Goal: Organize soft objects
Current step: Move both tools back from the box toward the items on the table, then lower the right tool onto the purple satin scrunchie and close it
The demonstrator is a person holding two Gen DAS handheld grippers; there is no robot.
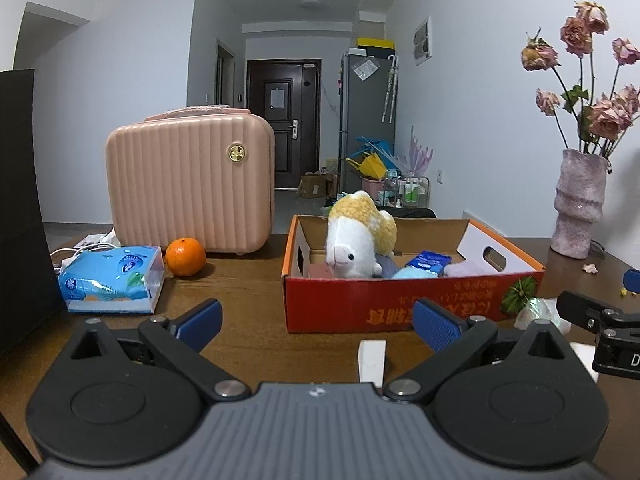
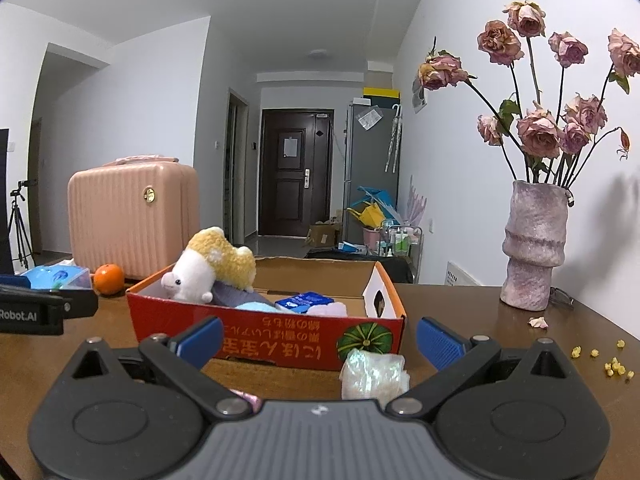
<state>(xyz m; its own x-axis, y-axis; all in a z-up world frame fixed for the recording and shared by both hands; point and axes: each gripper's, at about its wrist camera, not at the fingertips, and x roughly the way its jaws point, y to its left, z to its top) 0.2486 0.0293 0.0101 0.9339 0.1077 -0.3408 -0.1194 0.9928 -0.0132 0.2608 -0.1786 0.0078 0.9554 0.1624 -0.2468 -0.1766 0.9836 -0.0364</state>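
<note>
A red cardboard box [image 1: 400, 304] [image 2: 280, 340] stands on the brown table and holds a white and yellow plush toy [image 1: 356, 236] [image 2: 208, 268], a blue tissue pack [image 1: 430, 260] [image 2: 304, 302] and several soft cloths. My left gripper [image 1: 320, 322] is open in front of the box, with a white block [image 1: 372, 360] lying between its fingers on the table. My right gripper [image 2: 320, 340] is open too, and a shiny iridescent soft bundle [image 2: 374, 374] lies on the table between its fingers, just before the box. The other gripper shows at each view's edge.
A pink ribbed case [image 1: 188, 180] [image 2: 128, 216] stands at the back left, with an orange [image 1: 185, 257] [image 2: 108, 279] and a blue tissue pack [image 1: 112, 280] beside it. A pink vase of dried roses [image 2: 534, 248] [image 1: 578, 204] stands right. Yellow crumbs [image 2: 612, 366] lie near the right edge.
</note>
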